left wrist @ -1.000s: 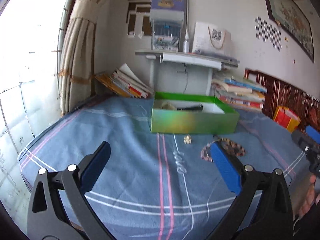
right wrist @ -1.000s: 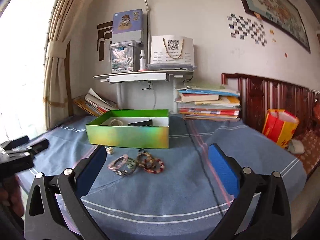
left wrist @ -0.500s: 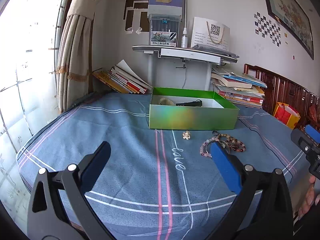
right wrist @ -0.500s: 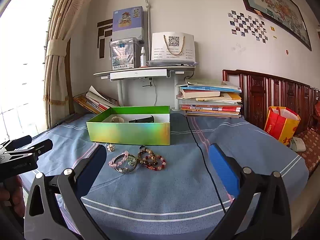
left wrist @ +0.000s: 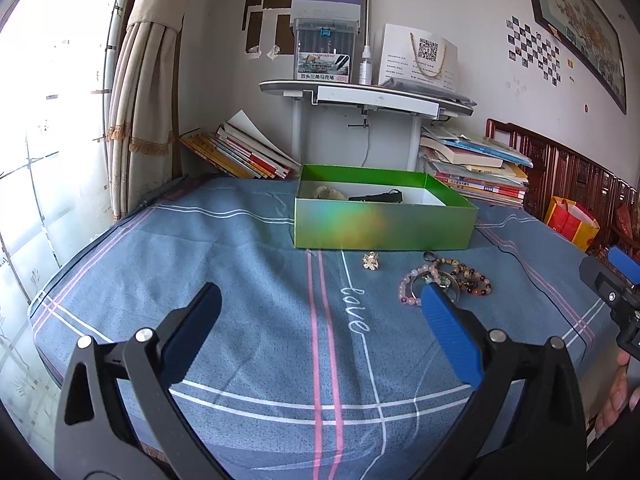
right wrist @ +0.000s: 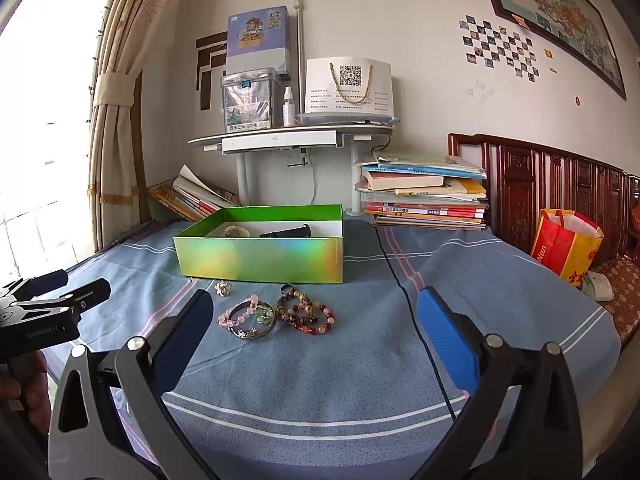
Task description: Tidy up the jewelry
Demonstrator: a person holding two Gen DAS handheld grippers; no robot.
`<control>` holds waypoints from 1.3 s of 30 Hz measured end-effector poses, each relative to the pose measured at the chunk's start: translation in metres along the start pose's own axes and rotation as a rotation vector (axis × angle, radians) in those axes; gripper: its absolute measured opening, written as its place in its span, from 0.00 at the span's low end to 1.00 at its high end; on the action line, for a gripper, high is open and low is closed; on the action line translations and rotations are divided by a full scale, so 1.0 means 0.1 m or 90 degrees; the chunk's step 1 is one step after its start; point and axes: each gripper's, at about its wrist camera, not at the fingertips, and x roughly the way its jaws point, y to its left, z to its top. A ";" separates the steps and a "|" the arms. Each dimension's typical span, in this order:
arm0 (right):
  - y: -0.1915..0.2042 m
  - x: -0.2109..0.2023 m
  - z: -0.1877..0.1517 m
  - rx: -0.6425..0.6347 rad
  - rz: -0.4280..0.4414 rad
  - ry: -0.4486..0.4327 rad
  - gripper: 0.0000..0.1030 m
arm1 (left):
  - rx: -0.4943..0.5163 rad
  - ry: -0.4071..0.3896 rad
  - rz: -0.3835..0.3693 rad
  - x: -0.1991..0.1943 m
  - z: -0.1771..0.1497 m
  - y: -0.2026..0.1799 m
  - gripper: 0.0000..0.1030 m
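A shiny green open box stands on the blue bedspread, holding a pale bracelet and a black object. In front of it lie a small gold brooch, a pink bead bracelet, a silver bangle and dark and red bead bracelets. My left gripper is open above the bedspread, left of the bracelets. My right gripper is open, hovering short of the pile. Neither holds anything.
A white desk with boxes and a paper bag stands behind the bed. Book stacks sit right of it, leaning books left. A black cable crosses the bedspread. A red-yellow bag rests by the wooden headboard. A curtain hangs at left.
Both grippers have tilted upward and drawn slightly nearer the box and jewelry. Their jaws stay open. The jewelry has not moved.
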 end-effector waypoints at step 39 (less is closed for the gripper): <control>0.61 1.43 -0.29 -0.054 0.106 0.277 0.22 | -0.033 0.047 -0.008 0.42 -0.08 0.18 0.96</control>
